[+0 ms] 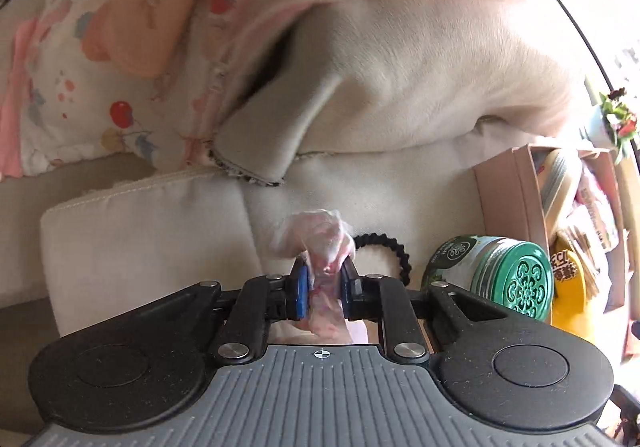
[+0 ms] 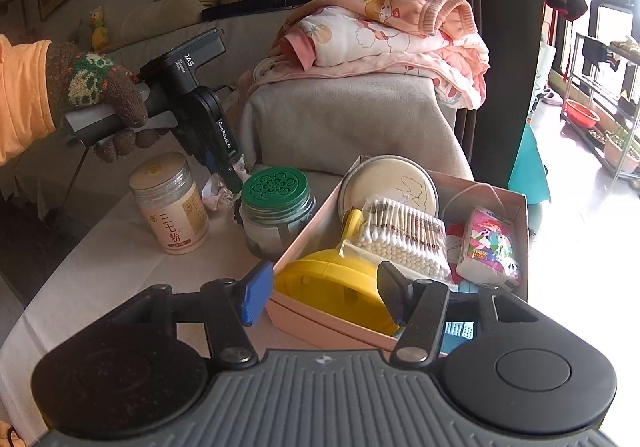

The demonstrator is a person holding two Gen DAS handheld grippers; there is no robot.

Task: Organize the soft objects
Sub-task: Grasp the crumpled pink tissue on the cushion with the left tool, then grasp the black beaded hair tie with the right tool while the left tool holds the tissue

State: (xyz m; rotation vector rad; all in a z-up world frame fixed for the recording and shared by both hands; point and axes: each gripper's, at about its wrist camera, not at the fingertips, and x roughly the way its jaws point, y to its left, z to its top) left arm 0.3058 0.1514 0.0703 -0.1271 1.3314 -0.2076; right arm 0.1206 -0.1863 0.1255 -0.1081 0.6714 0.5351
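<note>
Crumpled plastic bag sits pinched between the pads of the left gripper, low over the white-covered counter, just beside a black hair tie and a green-lidded jar. Right gripper stands released, holding nothing, over the pink box of sundries.

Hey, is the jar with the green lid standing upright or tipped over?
Upright. The green-lidded jar stands on its base on the white cloth, lid on top.
</note>
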